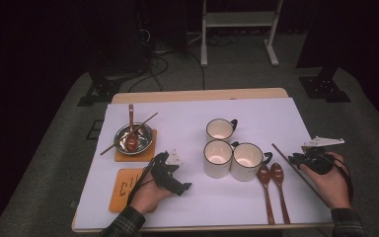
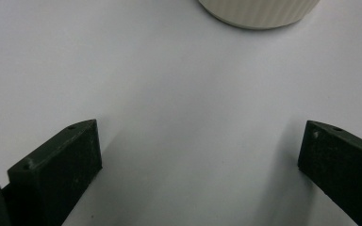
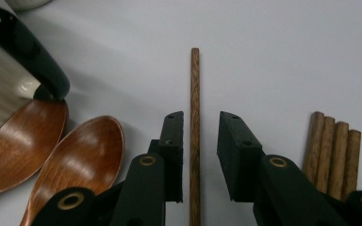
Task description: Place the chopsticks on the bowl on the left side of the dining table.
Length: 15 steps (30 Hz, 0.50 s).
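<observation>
Wooden chopstick (image 3: 195, 127) lies on our white table (image 1: 187, 123), right of the two spoons (image 1: 272, 177), between our right gripper's (image 3: 198, 141) slightly parted jaws, unclamped; our left gripper's (image 2: 198, 155) jaws gape wide, holding nothing.

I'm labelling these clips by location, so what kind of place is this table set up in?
Probably a lab or studio staged for tabletop recording, not a home: the white-covered table stands on grey carpet among loose cables, with a white equipment stand behind it and dark surroundings.

White-covered table (image 1: 187, 202), mugs (image 1: 218, 158), spoons (image 1: 271, 182), chopsticks (image 1: 296, 173), coasters (image 1: 123, 190)
</observation>
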### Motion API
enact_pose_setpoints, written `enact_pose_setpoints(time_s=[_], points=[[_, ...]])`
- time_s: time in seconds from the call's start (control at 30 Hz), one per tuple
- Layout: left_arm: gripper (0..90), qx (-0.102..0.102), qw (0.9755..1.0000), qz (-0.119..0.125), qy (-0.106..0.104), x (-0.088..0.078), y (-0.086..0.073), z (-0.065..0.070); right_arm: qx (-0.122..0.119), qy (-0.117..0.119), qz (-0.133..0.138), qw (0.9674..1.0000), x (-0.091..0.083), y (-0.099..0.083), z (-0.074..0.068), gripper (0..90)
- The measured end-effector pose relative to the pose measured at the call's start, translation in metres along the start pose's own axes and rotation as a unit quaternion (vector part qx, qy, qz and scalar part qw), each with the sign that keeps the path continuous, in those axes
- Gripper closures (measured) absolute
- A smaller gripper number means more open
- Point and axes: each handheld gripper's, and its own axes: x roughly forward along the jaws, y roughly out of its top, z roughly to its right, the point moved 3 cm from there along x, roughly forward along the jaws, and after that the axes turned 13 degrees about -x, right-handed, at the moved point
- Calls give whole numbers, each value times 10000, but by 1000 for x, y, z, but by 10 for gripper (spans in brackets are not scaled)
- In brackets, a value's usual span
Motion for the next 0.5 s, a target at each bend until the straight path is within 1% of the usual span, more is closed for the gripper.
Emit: enact_pose_setpoints(time_s=[0.17,0.5], points=[[0,-1,10000,0,-1,0,0,0,5,-19,-15,10000,-6,-7,-1,709],[0,2,10000,0,0,0,0,0,21,-21,-135,9999,-13,-23,-5,711]])
